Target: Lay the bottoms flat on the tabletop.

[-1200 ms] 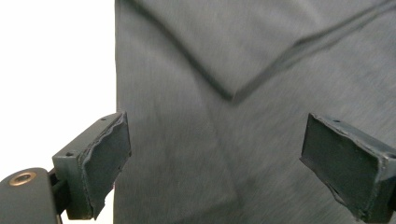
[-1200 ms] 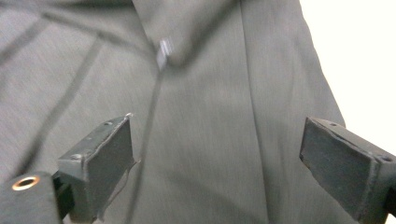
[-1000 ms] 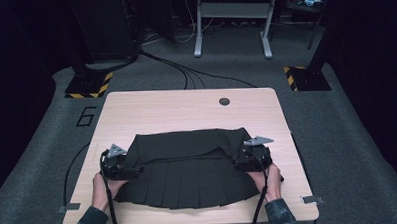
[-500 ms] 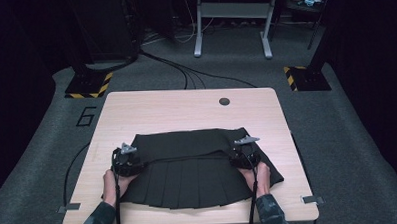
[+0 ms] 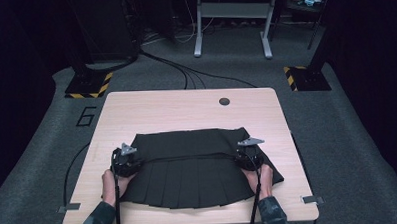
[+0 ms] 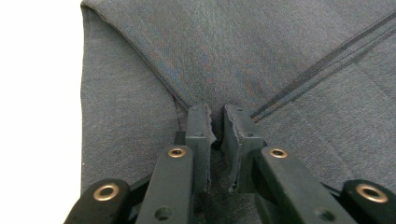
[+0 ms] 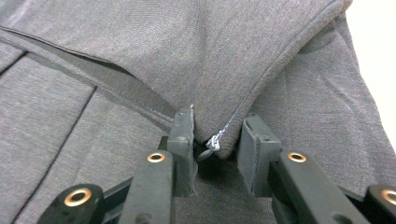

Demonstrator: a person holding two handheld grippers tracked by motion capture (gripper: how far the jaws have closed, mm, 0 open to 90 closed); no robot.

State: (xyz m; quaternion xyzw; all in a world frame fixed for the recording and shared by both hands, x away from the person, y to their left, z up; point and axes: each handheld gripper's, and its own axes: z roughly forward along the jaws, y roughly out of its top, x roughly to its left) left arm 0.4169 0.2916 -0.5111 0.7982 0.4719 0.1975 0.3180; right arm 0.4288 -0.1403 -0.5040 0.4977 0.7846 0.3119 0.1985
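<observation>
Beside the floor's painted "6" (image 5: 87, 116), both grippers (image 5: 126, 162) (image 5: 250, 154) have just closed, pinching the black skirt (image 5: 198, 167).

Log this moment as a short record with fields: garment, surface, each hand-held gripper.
garment: black pleated skirt, lying flat, waistband part folded toward the pleats
surface: light wooden table
left hand-held gripper: jaws just closed, pinching the skirt's left edge at the fold
right hand-held gripper: jaws just closed on the right edge by the zipper pull
</observation>
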